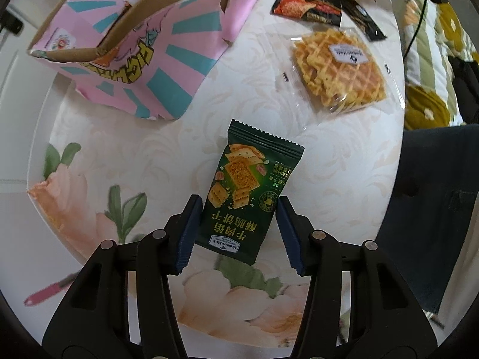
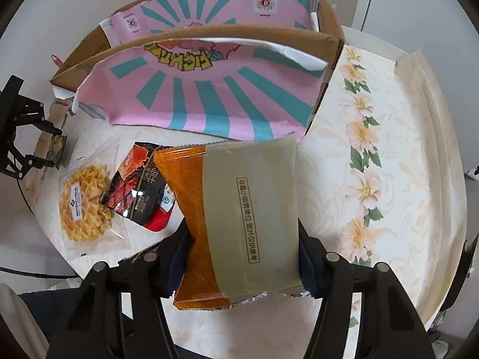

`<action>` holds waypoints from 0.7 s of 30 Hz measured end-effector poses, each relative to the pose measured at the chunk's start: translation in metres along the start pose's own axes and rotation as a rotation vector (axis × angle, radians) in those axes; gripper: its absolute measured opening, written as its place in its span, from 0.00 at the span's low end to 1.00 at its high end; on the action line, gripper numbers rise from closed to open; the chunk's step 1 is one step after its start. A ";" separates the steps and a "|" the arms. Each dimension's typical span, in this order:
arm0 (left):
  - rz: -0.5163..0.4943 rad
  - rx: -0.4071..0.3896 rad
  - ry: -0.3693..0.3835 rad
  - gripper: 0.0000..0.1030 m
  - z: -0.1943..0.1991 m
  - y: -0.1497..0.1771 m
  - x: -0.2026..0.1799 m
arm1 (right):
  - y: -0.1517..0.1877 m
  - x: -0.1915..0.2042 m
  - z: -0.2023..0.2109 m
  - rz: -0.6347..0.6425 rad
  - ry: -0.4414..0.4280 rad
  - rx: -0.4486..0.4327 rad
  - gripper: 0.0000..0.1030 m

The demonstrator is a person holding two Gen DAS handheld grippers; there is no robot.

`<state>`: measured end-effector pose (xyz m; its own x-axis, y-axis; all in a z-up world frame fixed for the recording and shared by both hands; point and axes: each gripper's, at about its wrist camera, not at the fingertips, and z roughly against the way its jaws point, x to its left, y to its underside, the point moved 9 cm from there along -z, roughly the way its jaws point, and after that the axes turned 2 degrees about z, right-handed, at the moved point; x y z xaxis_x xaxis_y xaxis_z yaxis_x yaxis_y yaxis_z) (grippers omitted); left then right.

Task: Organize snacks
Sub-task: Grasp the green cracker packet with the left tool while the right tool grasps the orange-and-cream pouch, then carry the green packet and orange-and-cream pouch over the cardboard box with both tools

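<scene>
Left tool (image 1: 238, 230): points down over the worktop (image 1: 245, 95). Its blue pads (image 1: 188, 233) sit against both long edges of a dark green cracker packet (image 1: 248, 191); jaws partly drawn in, packet gripped between them. In the right wrist view the same tool (image 2: 55, 149) shows at far left with the green packet (image 2: 57, 146) pinched at its tips.

Right tool (image 2: 239, 257): angled steeply down. An orange snack bag (image 2: 239, 209) with a pale greenish panel of printed text fills the gap; both pads press into its sides, and the bag bulges forward past the tips. Tool closed on the bag at moderate width.

Worktop: round, covered in a cream cloth with peach flowers and green leaves.

Just beyond the left tool's packet, to the right: a clear pack of waffle biscuits (image 1: 339, 71) lying flat. Past it, a black and red snack packet (image 1: 305, 7), touching or overlapping the waffle pack's far edge — cannot tell which. From the right wrist view these two lie side by side left of the orange bag, waffles (image 2: 85, 203) outermost, black and red packet (image 2: 137, 185) partly under the bag.

Farthest: an open cardboard box (image 2: 209, 101), pink with teal rays and a yellow logo, standing on the worktop behind all the snacks. Its inside is hidden.
</scene>
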<state>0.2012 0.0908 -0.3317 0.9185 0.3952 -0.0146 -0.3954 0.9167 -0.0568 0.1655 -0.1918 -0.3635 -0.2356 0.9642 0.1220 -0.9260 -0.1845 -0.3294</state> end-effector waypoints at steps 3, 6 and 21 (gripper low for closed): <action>0.028 -0.012 0.008 0.45 0.009 -0.002 -0.005 | 0.002 0.003 0.008 -0.014 -0.003 -0.025 0.55; 0.052 -0.025 0.004 0.45 0.020 -0.007 -0.014 | 0.004 0.003 0.018 -0.029 -0.016 -0.045 0.55; 0.334 -0.230 0.025 0.44 0.084 -0.025 -0.042 | 0.002 0.018 0.094 -0.019 -0.072 -0.192 0.55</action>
<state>0.1721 0.0562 -0.2458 0.7406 0.6653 -0.0940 -0.6626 0.6999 -0.2667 0.1315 -0.1931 -0.2736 -0.2455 0.9497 0.1942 -0.8587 -0.1202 -0.4981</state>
